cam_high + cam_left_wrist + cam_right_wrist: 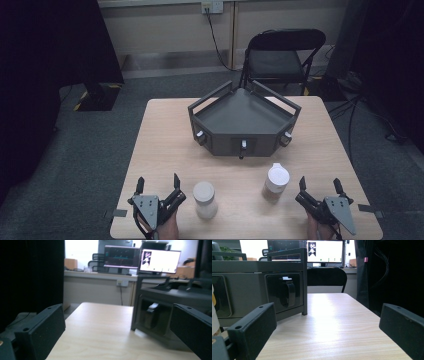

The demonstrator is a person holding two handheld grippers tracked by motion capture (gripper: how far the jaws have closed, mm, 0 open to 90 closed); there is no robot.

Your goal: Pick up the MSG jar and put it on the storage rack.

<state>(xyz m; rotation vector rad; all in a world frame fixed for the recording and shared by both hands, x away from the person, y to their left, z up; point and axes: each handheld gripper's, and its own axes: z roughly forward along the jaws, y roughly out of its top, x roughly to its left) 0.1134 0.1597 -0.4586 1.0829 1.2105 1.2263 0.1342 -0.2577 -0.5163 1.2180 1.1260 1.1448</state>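
- Left tongs sit at the near edge of the worktop, jaws spread wide with nothing between them.
- Right tongs mirror them at the near edge on the other side, jaws likewise apart and empty.
- Landmark for everything here: the grey tray, a dark angular box with raised rails, standing at the middle of the worktop toward its far side.
- In front of the tray, nearer the person and to its left, stands the pale jar, upright, just beside the left tongs on their inner side but not touched.
- In front of the tray and to its right stands the white-lidded jar, upright, with what looks like brown contents, though the high view is too small to be sure.
- That jar is near the right tongs, a clear gap between them.
- The two jars stand apart from each other, both well short of the tray's front face.
- Three small latches show on the tray's front panels; the middle one hangs straight down.
- In the left gripper view the tray fills the right, bare wood ahead.
- In the right gripper view the tray's front panel sits left, with its black latch.
- Behind the tray, beyond the worktop, stands a black folding chair.
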